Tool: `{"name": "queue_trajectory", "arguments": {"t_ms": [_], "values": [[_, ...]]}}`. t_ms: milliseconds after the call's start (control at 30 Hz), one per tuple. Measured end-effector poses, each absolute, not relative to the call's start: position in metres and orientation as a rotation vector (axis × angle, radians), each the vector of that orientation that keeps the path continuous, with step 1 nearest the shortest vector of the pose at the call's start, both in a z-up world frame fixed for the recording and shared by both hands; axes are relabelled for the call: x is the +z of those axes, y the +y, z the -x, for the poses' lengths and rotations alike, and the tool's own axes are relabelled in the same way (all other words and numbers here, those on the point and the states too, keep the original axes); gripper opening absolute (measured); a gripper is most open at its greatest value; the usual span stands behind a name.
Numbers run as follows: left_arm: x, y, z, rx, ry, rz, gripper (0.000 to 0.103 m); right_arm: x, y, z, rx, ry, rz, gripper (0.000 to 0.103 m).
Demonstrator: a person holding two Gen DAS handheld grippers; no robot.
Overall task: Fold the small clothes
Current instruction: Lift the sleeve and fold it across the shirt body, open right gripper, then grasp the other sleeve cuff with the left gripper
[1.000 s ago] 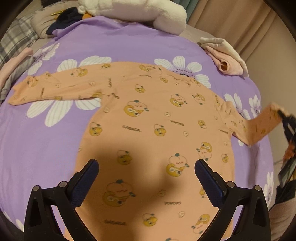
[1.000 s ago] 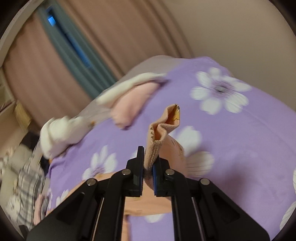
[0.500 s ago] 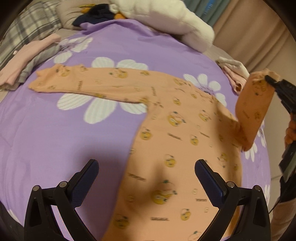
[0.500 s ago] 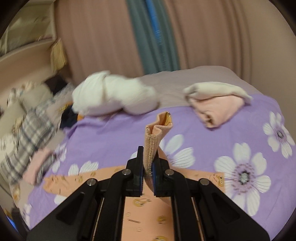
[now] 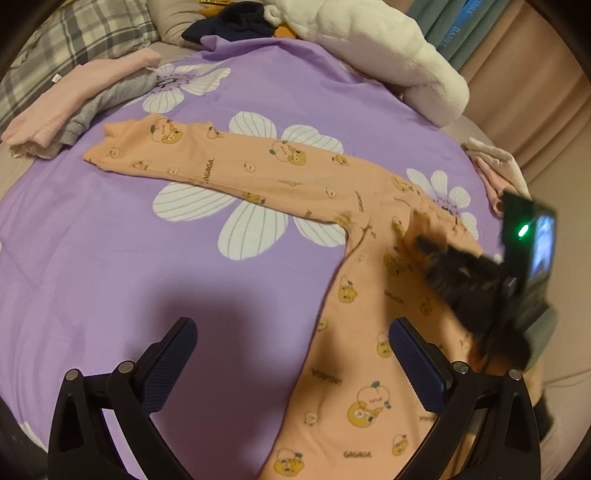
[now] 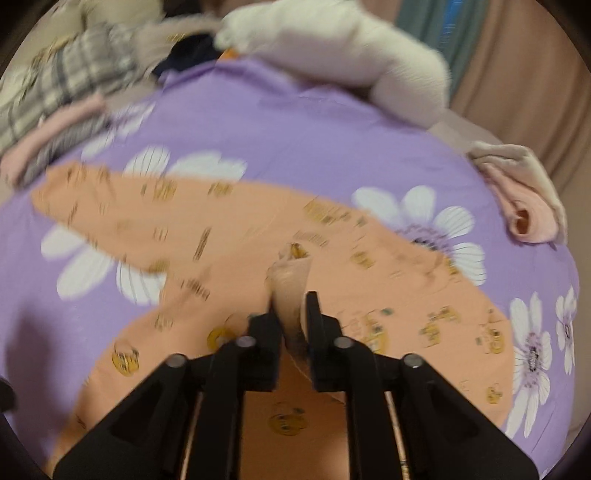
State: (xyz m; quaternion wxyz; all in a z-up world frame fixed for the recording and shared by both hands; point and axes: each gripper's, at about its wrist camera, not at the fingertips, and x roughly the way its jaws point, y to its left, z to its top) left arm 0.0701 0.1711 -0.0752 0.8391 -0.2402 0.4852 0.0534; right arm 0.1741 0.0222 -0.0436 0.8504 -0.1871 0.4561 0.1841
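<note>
An orange long-sleeved baby garment (image 5: 354,369) printed with yellow cartoon figures lies flat on the purple flowered blanket (image 5: 92,258). Its left sleeve (image 5: 221,162) stretches out toward the far left. My left gripper (image 5: 291,328) hovers open over the garment's left edge, with nothing between its fingers. My right gripper (image 6: 291,306), blurred in the left wrist view (image 5: 424,243), has the right sleeve's cuff (image 6: 291,273) folded in over the chest. Its jaws are opening, and the cuff still stands loosely between them.
A white plush pillow (image 5: 388,55) lies at the far edge beside dark clothes. Folded pink and grey clothes (image 5: 74,103) sit at the far left by a plaid pillow (image 5: 74,33). A small pink and beige pile (image 6: 524,195) sits at the right edge. Curtains hang behind.
My right gripper carried the right sleeve from the outer right side up and over onto the chest, and its jaws have parted. My left gripper shifted left toward the garment's edge.
</note>
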Motion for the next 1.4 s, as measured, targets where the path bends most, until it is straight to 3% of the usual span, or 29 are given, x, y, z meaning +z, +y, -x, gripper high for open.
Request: {"name": "queue_trajectory", "arguments": {"t_ms": [33,100,300,400,433,500,567,633,833,900,1067,1167,1400], "values": [[-0.075,0.17,-0.074,0.1,1.024,0.515,0.102,-0.051,0.029,-0.172,0.408,0.979,0.391,0.038],[-0.073,0.167,-0.082,0.072,1.021,0.521,0.102,-0.058,0.03,-0.168,0.478,1.026,0.355,0.053],[-0.071,0.144,-0.122,-0.073,1.009,0.566,0.102,-0.02,-0.024,-0.15,0.661,0.963,0.079,0.057],[-0.074,0.128,-0.146,-0.178,1.012,0.624,0.102,-0.011,-0.079,-0.159,0.601,0.959,-0.096,0.057],[-0.075,0.121,-0.154,-0.209,1.012,0.643,0.101,-0.013,-0.095,-0.16,0.547,0.957,-0.102,0.05],[-0.078,0.107,-0.168,-0.271,1.01,0.67,0.093,-0.02,-0.116,-0.164,0.463,0.969,-0.089,0.033],[-0.084,0.094,-0.179,-0.311,1.018,0.683,0.075,-0.031,-0.135,-0.164,0.403,1.004,-0.108,0.027],[-0.093,0.083,-0.189,-0.337,1.037,0.691,0.069,-0.04,-0.151,-0.165,0.366,1.019,-0.133,0.021],[-0.126,0.078,-0.199,-0.249,1.099,0.648,0.068,-0.061,-0.182,-0.161,0.301,1.051,-0.175,0.02],[-0.138,0.085,-0.199,-0.25,1.104,0.669,0.063,-0.07,-0.187,-0.16,0.274,1.079,-0.165,0.021],[-0.121,0.118,-0.183,-0.289,1.032,0.77,0.065,-0.066,-0.188,-0.154,0.279,1.078,-0.186,0.023],[-0.11,0.163,-0.168,-0.231,0.954,0.828,0.074,-0.053,-0.187,-0.147,0.294,1.048,-0.196,0.024],[-0.131,0.309,-0.122,0.022,0.766,1.121,0.074,-0.034,-0.18,-0.128,0.33,1.015,-0.223,0.03]]}}
